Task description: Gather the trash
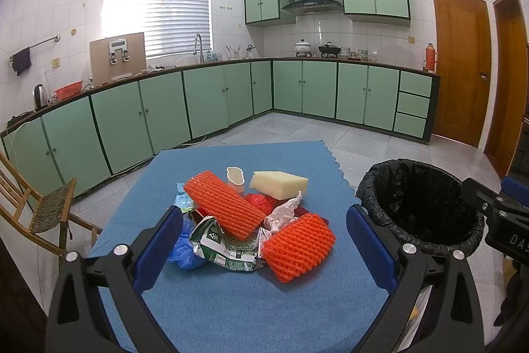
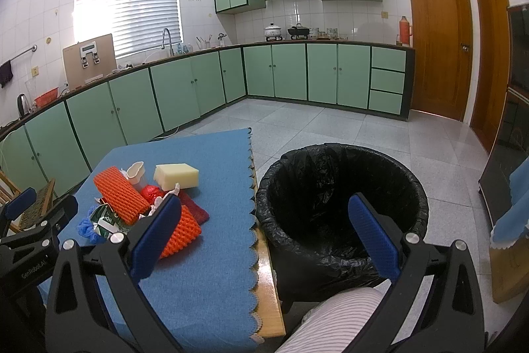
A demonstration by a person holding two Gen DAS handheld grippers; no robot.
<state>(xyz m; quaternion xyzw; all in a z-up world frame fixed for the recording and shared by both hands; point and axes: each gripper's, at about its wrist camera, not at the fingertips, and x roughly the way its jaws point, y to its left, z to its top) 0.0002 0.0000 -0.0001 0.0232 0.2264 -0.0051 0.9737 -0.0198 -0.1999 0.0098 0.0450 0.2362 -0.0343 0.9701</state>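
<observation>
A heap of trash lies on the blue mat. In it are a long orange foam net, a shorter orange foam net, a pale foam block, a white cup, a red bag, crumpled white paper, a green-and-white wrapper and a blue plastic piece. My left gripper hangs open just short of the heap, holding nothing. A bin with a black liner stands right of the table. My right gripper is open over the bin's near left rim, also holding nothing.
A wooden folding chair stands left of the table. The table's bare wooden edge shows beside the mat. A person's striped leg is below the right gripper. Green cabinets line the far walls, and wooden doors stand at the right.
</observation>
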